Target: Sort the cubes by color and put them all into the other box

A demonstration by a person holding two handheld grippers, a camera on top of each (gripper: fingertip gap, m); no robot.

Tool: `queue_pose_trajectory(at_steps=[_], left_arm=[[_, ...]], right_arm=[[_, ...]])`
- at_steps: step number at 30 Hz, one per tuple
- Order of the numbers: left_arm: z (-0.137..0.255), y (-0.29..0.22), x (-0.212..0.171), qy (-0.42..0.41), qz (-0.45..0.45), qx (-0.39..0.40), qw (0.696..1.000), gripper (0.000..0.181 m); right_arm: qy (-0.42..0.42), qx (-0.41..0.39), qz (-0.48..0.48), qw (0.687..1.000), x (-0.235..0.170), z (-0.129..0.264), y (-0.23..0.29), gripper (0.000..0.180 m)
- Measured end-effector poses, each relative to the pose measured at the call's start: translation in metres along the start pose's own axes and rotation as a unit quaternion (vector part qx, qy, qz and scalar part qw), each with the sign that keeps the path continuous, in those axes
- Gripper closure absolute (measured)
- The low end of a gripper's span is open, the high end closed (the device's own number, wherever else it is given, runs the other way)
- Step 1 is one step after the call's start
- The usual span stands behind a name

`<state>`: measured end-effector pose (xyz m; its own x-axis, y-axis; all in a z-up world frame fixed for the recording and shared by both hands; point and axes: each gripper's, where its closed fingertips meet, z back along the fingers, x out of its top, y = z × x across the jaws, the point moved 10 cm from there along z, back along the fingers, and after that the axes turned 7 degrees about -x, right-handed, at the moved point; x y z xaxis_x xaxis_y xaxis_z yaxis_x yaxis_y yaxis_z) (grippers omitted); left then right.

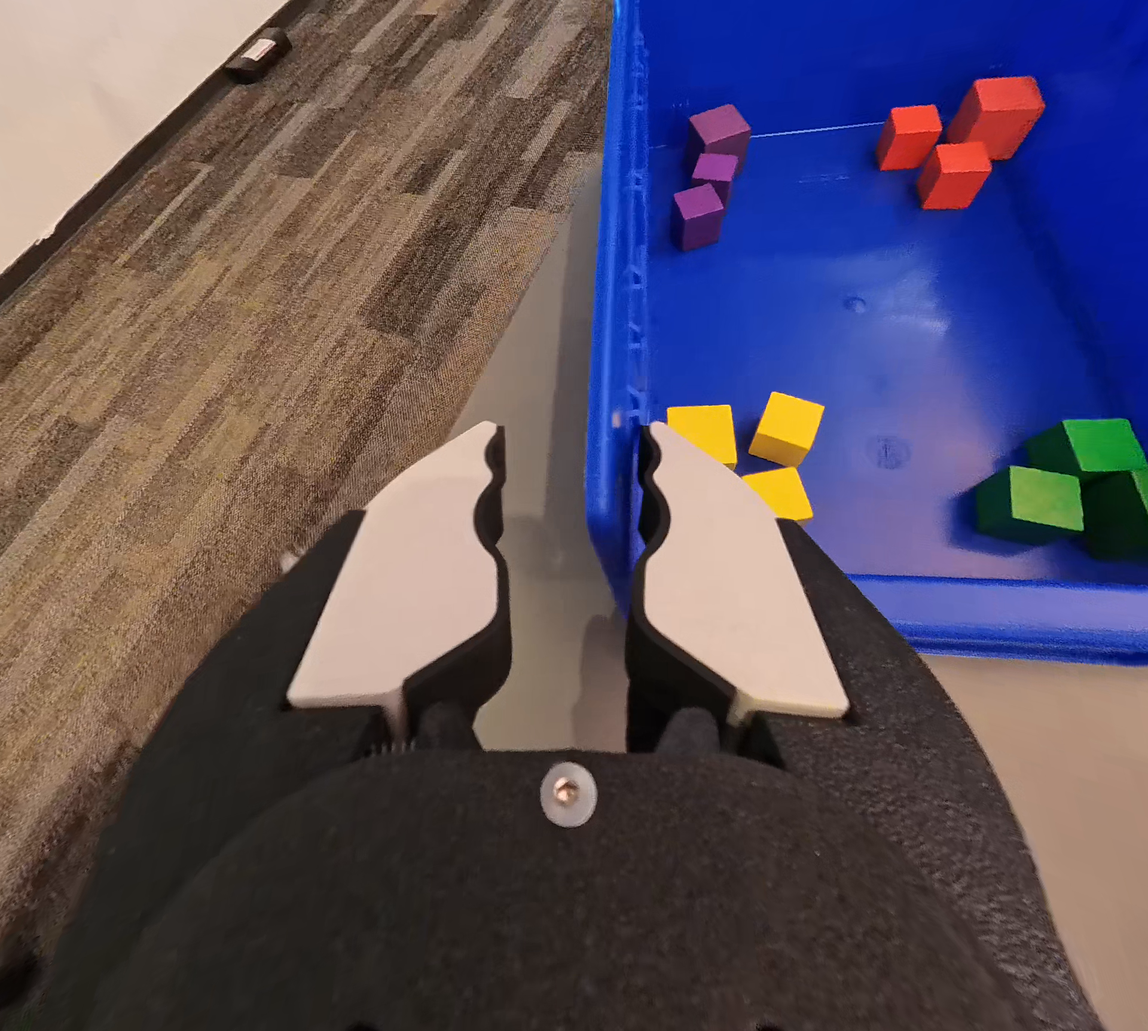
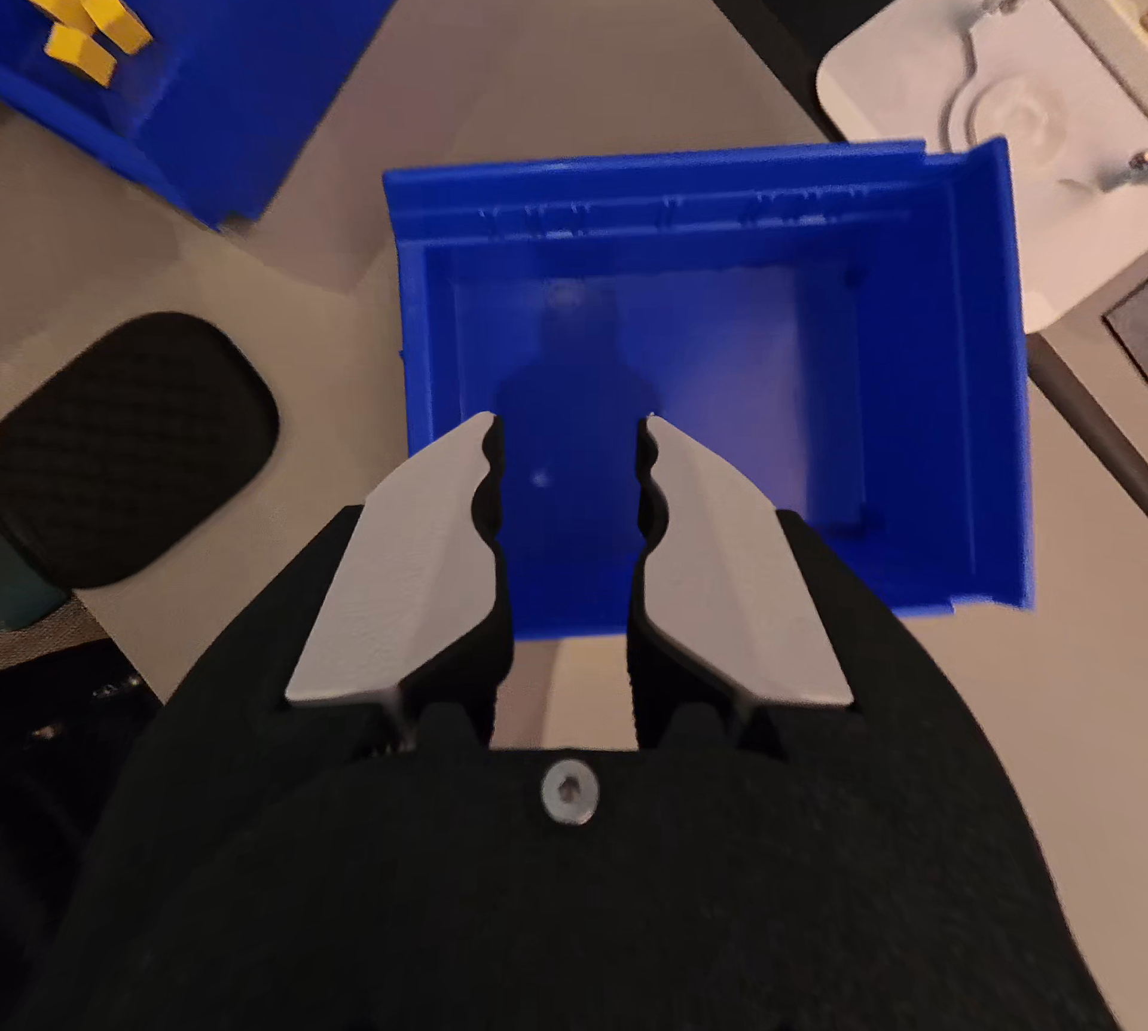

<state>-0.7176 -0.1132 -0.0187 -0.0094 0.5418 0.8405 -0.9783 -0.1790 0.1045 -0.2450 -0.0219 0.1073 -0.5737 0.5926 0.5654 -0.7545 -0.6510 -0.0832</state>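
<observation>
- left claw (image 1: 571, 430) hangs with its fingers parted and nothing between them, over the table beside the near corner of the full box (image 1: 612, 318).
- ahead and right of it, inside that box: three purple cubes (image 1: 708, 175), three red cubes (image 1: 956, 144), three yellow cubes (image 1: 786, 427) (one partly behind the claw's right finger) and a green cluster (image 1: 1068, 479) cut by the picture edge, count unclear.
- right claw (image 2: 568, 417) is also spread and holds nothing, above the empty box (image 2: 714, 206).
- up and left of it, a corner of the full box (image 2: 261, 70) shows three blurred yellow cubes (image 2: 81, 26).
- a dark pad (image 2: 124, 442) lies to its left (what it is, hard to tell).
</observation>
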Motion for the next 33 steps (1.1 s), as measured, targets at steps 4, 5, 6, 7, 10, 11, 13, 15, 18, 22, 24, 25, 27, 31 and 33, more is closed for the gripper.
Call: queue_pose_trajectory(at_steps=[4,5,6,7,10,11,13,15,18,22,24,25,27,31,33], left_arm=[[-0.013,0.021,0.006,0.011,-0.066,-0.012,0.998,0.158],[-0.016,0.027,0.008,0.015,-0.072,-0.019,0.997,0.158],[-0.018,0.032,0.009,0.020,-0.069,-0.034,0.997,0.159],[-0.020,0.038,0.011,0.026,-0.059,-0.052,0.997,0.161],[-0.023,0.051,0.014,0.037,-0.039,-0.069,0.996,0.164],[-0.023,0.053,0.013,0.036,-0.041,-0.071,0.996,0.164],[-0.023,0.054,0.012,0.030,-0.044,-0.078,0.996,0.164],[-0.024,0.056,0.013,0.028,-0.053,-0.079,0.995,0.164],[-0.028,0.062,0.015,0.033,-0.069,-0.080,0.994,0.163],[-0.032,0.069,0.018,0.036,-0.069,-0.090,0.993,0.162],[-0.030,0.070,0.019,0.015,-0.067,-0.064,0.996,0.145],[-0.027,0.070,0.020,-0.002,-0.069,-0.053,0.996,0.128],[-0.017,0.072,0.021,-0.033,-0.056,-0.050,0.997,0.113],[0.011,0.080,0.020,-0.069,-0.034,-0.037,0.996,0.107],[0.028,0.082,0.020,-0.092,-0.028,-0.019,0.995,0.111]], right_arm=[[-0.001,-0.001,-0.016,1.000,-0.028,0.014,-0.014,0.140],[0.000,-0.001,-0.020,1.000,-0.035,0.016,-0.017,0.140],[0.001,-0.003,-0.024,1.000,-0.041,0.018,-0.021,0.141],[0.001,-0.004,-0.028,1.000,-0.047,0.020,-0.025,0.142],[0.006,-0.003,-0.055,0.998,-0.064,0.019,-0.039,0.142],[0.008,-0.002,-0.065,0.998,-0.069,0.018,-0.044,0.142],[0.009,-0.004,-0.088,0.996,-0.080,0.014,-0.052,0.141],[0.005,-0.002,-0.118,0.993,-0.090,0.012,-0.059,0.140],[-0.013,-0.009,-0.168,0.986,-0.100,0.011,-0.062,0.135],[-0.024,-0.024,-0.200,0.979,-0.111,0.007,-0.058,0.120],[-0.023,-0.023,-0.222,0.975,-0.115,0.000,-0.057,0.113],[-0.024,-0.019,-0.237,0.971,-0.117,-0.003,-0.056,0.110],[-0.029,-0.006,-0.268,0.963,-0.119,-0.009,-0.051,0.102],[-0.045,-0.014,-0.335,0.941,-0.116,-0.020,-0.047,0.100],[-0.030,-0.009,-0.362,0.932,-0.112,-0.030,-0.044,0.099]])
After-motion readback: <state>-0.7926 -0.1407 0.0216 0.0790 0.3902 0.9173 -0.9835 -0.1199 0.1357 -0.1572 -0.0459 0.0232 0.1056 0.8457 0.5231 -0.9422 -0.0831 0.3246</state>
